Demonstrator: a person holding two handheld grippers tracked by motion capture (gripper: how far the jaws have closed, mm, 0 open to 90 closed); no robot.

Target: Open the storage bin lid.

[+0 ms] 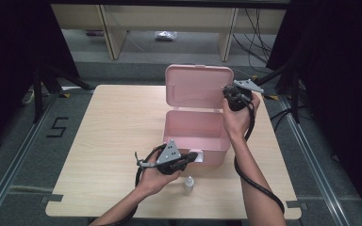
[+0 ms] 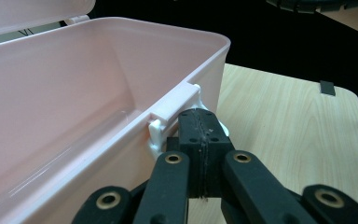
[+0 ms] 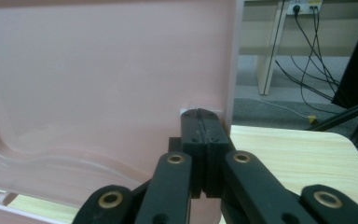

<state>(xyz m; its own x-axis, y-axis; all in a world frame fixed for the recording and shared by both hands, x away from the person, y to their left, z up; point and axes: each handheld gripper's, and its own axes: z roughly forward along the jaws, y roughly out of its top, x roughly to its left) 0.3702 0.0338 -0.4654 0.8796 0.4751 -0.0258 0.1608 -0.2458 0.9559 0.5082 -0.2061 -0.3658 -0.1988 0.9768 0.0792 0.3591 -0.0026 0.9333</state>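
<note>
We see the pink box standing open near the middle of the table, its lid raised upright. Our left gripper, jaws pressed together with nothing between them, rests at the white latch on the box's front wall. Our right gripper, likewise closed and empty, touches the lid's right edge. A small bottle stands near the front.
</note>
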